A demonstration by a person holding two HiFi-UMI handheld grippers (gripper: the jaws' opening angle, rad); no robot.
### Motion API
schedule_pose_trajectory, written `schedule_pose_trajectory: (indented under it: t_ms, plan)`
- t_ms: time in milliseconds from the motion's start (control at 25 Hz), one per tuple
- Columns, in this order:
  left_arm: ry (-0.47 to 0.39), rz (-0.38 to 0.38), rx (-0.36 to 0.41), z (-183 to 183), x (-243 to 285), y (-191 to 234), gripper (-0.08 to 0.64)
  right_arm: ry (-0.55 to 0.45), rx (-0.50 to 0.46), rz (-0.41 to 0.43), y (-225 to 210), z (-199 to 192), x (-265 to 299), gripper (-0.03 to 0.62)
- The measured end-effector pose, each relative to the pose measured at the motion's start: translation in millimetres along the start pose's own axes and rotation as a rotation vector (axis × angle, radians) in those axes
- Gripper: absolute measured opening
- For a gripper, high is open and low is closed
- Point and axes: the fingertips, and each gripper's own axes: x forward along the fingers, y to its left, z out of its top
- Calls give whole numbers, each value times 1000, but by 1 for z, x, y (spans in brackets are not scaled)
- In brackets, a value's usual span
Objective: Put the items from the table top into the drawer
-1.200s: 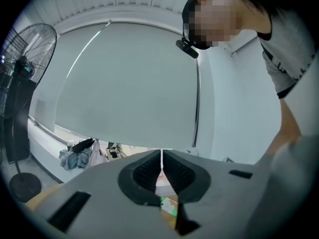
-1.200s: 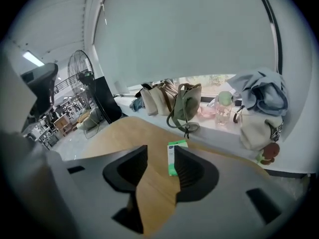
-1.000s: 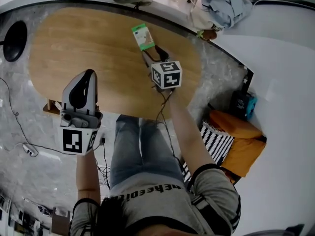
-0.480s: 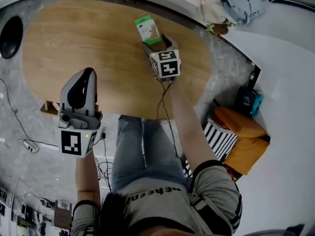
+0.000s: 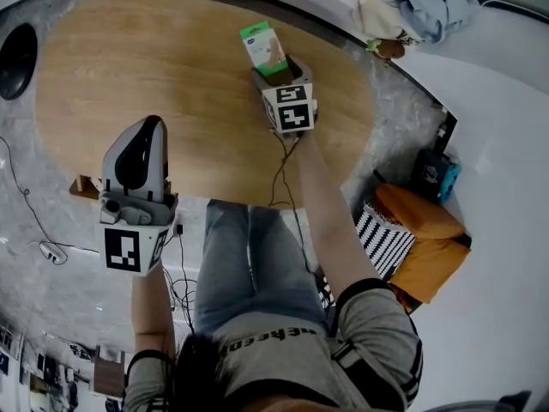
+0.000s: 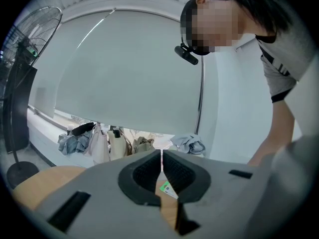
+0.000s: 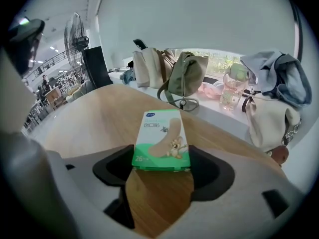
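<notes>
A flat green and white box (image 5: 264, 48) lies on the far right part of the oval wooden table (image 5: 163, 75). My right gripper (image 5: 274, 70) points down at it and stands open. In the right gripper view the box's (image 7: 162, 140) near end sits between the two fingers of that gripper (image 7: 162, 172), the pads close beside its edges, the box still flat on the wood. My left gripper (image 5: 137, 157) hovers over the table's near left edge, shut and empty. In the left gripper view its closed jaws (image 6: 161, 171) leave a slit that shows the box (image 6: 168, 188).
Bags (image 7: 184, 76), a bottle (image 7: 232, 88) and clothes (image 5: 429, 3) line the ledge behind the table. A fan's black base (image 5: 17, 65) stands on the floor at left. An orange cushion (image 5: 416, 230) lies at right. A wooden piece (image 5: 83, 187) juts out under the table's near left edge.
My right gripper has moved forward and down to the box, its jaws have widened, and the box's near end now lies between them. The left gripper has barely shifted.
</notes>
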Motion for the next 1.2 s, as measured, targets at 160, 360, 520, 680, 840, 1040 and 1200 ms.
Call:
schedule_pose_trajectory:
  t_ms: [160, 360, 520, 680, 840, 1040, 1200]
  plan:
    - [-2, 2, 1, 1, -4, -2, 12, -21, -27, 42, 10, 7, -8, 344]
    - [-21, 14, 3, 8, -14, -6, 12, -132, 11, 107, 33, 31, -40, 344]
    - [-37, 37, 2, 15, -28, -16, 12, -207, 16, 151, 49, 46, -73, 344]
    - [-58, 69, 3, 24, -45, -28, 12, -253, 7, 186, 63, 53, -103, 344]
    - [-80, 125, 3, 32, -70, -38, 12, -279, -21, 235, 82, 56, -130, 344]
    - [-108, 212, -2, 37, -111, -47, 12, -305, -70, 298, 114, 56, -157, 344]
    - [-132, 307, -4, 38, -152, -51, 12, -323, -116, 361, 145, 58, -176, 344]
